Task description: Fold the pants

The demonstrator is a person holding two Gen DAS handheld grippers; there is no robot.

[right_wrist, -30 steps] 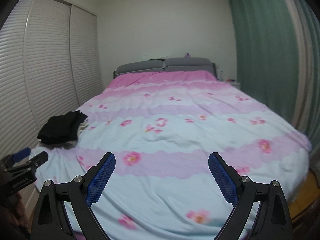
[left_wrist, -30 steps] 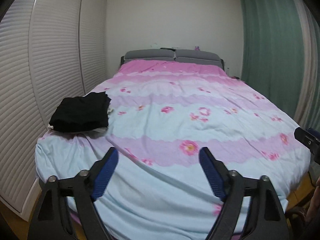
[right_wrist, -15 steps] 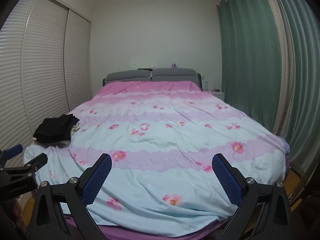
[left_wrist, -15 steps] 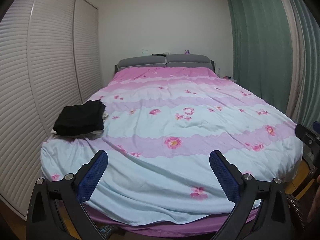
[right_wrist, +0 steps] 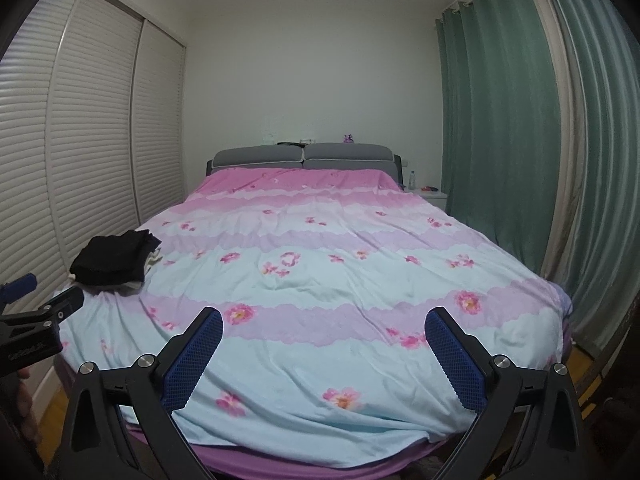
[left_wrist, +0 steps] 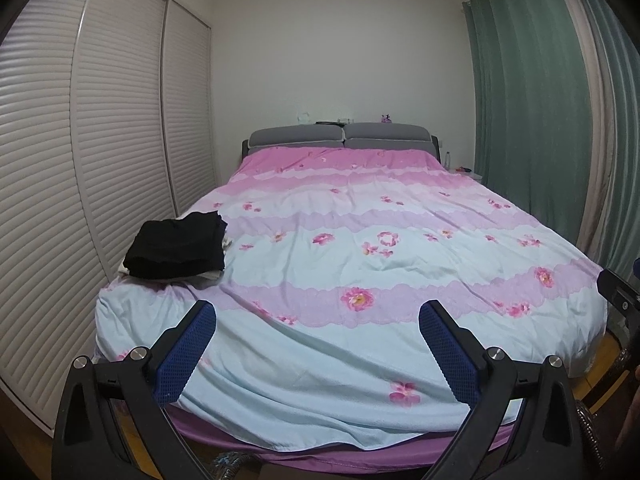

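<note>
Folded black pants (left_wrist: 176, 249) lie on the bed's (left_wrist: 400, 264) left edge, perhaps atop pale cloth.

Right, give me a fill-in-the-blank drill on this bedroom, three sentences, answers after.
1. The folded pants lying on the bed are ____ in colour.
2. The curtains by the bed are ____.
3. The left gripper and the right gripper both stand ____, with nothing between their pads.

Missing words: black; green; open

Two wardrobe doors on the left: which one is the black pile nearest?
The near door, the wider-looking panel closest to the camera. The black pile lies at the bed's edge right beside it; the far door ends at the headboard wall.
</note>
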